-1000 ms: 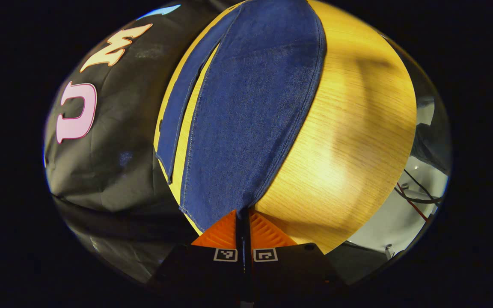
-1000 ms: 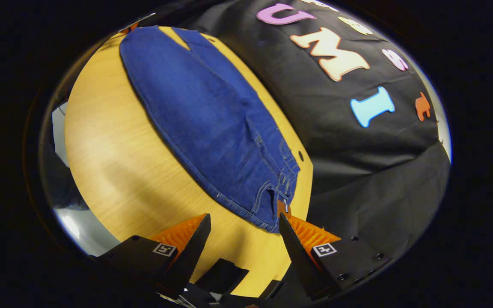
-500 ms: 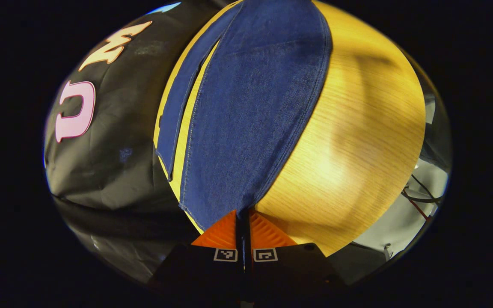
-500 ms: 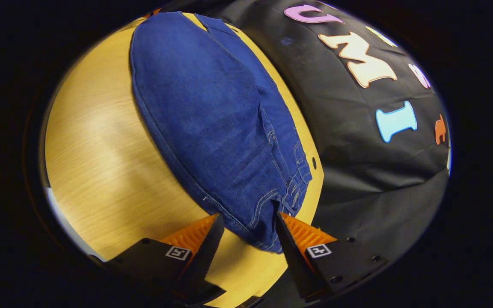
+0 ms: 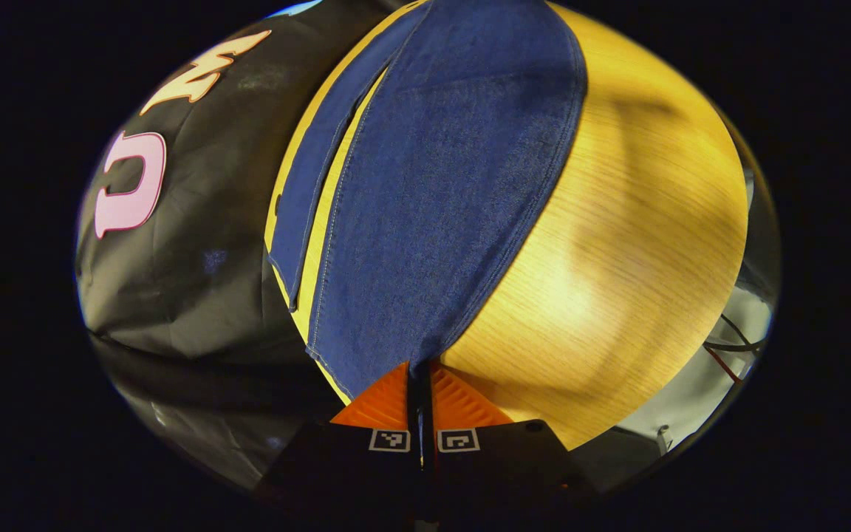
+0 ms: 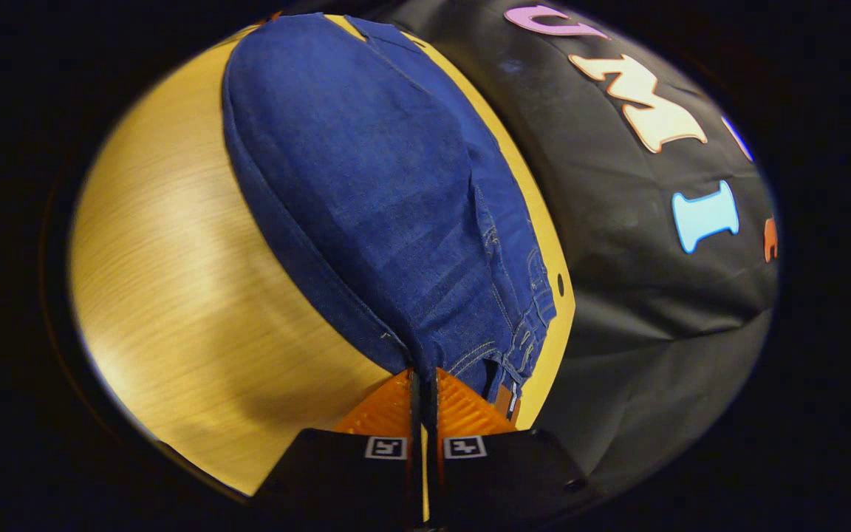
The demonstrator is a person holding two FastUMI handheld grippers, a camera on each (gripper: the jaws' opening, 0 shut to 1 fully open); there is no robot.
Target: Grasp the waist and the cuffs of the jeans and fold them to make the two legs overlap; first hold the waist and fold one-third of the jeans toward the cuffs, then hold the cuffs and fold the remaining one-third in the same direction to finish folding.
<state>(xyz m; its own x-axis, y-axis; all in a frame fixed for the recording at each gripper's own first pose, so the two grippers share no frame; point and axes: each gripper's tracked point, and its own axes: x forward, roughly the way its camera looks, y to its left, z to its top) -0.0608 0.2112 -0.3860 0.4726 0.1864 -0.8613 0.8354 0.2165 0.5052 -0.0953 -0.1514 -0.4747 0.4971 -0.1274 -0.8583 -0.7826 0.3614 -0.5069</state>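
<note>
Dark blue jeans (image 5: 433, 192) lie flat along a yellow wooden table (image 5: 617, 258), one leg spread a little apart from the other toward the wall. In the left gripper view my left gripper (image 5: 420, 369) is shut on the near corner of a cuff. In the right gripper view the jeans (image 6: 381, 185) stretch away from the waist, whose seams and belt loops sit at the near end. My right gripper (image 6: 423, 377) is shut on the waist's near corner, denim pinched between its fingers.
The booth's black cloth wall (image 6: 654, 258) hangs right behind the table's far edge. Bare tabletop (image 6: 174, 281) runs along the jeans' near side. Past the table's end, cables (image 5: 728, 343) lie on a pale floor.
My right gripper moved forward onto the waist and went from open to shut on it. The left gripper kept its hold on the cuff, its view shifting only slightly.
</note>
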